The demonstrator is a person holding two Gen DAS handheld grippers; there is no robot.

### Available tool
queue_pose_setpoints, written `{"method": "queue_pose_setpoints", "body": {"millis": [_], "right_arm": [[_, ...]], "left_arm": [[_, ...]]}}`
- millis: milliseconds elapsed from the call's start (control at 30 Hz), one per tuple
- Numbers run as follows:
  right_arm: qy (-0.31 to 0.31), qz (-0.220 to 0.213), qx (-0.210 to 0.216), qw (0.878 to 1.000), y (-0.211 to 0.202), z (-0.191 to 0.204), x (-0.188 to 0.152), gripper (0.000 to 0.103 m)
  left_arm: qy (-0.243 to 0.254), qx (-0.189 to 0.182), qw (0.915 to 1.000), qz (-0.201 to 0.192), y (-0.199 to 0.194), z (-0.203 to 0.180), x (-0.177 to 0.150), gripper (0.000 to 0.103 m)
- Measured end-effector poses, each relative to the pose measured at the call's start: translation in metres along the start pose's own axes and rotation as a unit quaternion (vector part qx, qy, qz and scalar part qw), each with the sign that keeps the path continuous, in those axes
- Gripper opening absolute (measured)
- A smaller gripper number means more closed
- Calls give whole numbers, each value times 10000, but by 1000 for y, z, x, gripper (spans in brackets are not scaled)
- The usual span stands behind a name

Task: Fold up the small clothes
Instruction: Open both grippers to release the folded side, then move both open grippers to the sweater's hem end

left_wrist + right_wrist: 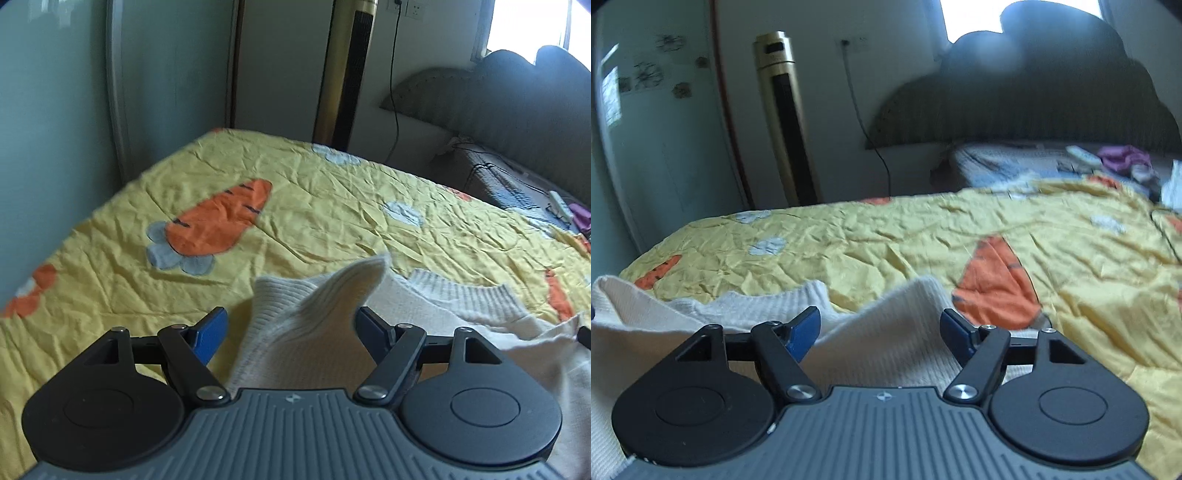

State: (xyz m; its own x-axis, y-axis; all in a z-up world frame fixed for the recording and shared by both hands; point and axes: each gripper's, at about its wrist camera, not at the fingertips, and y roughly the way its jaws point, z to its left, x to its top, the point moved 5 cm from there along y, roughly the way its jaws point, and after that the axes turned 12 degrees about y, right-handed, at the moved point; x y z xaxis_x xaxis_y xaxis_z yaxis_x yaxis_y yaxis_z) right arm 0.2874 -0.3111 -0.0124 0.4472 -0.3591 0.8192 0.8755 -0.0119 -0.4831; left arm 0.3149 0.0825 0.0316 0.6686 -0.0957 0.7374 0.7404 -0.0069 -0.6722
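A cream knitted sweater (332, 314) lies on the yellow carrot-print bedspread (295, 206). In the left wrist view a ribbed corner of it stands up in a peak between the blue pads, which do not press on it. My left gripper (291, 326) is open. In the right wrist view the same sweater (886, 325) rises in a fold between the fingers, its ribbed collar to the left. My right gripper (881, 326) is open too, the pads apart from the cloth.
A gold tower fan (785, 118) stands by the wall past the bed's far edge, with a dark cable (395, 92) beside it. A grey headboard (1034, 103) sits at the right, with a remote (1082, 155) and purple cloth (1123, 155) near it.
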Motion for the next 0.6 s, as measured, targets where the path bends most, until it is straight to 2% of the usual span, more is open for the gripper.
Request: {"method": "queue_pose_setpoints", "body": {"millis": [67,133,233,300,367,467,533,600], "right_arm": [[-352,-20,213,9992,-6,14,-3,77],[-802,120,524,9953,-9,31,-10,78],[-1272,516,832,9870,-2,50,-24,81],[-1469,821,551,9842,13,58,-33,83],[-1468,993,164,9840,31,56,-37,84],[-907,962,-103,9912,31,53,-33,84],[-704,931,324,9926,15,65,-33,87],[-881,1029,745,9880,5,83,-44,97]], "left_arm": [[94,373,9991,-163,-6,5,1,77],[135,617,9976,-270,-10,10,4,81],[285,484,9982,-193,-10,9,3,83],[641,479,9968,-71,-9,1,-4,83],[1019,703,9923,-25,-8,-6,-15,83],[1258,1123,9857,-10,-7,-5,-37,83],[1163,955,9885,134,-5,0,-51,83],[930,665,9931,273,-3,7,-65,83]]}}
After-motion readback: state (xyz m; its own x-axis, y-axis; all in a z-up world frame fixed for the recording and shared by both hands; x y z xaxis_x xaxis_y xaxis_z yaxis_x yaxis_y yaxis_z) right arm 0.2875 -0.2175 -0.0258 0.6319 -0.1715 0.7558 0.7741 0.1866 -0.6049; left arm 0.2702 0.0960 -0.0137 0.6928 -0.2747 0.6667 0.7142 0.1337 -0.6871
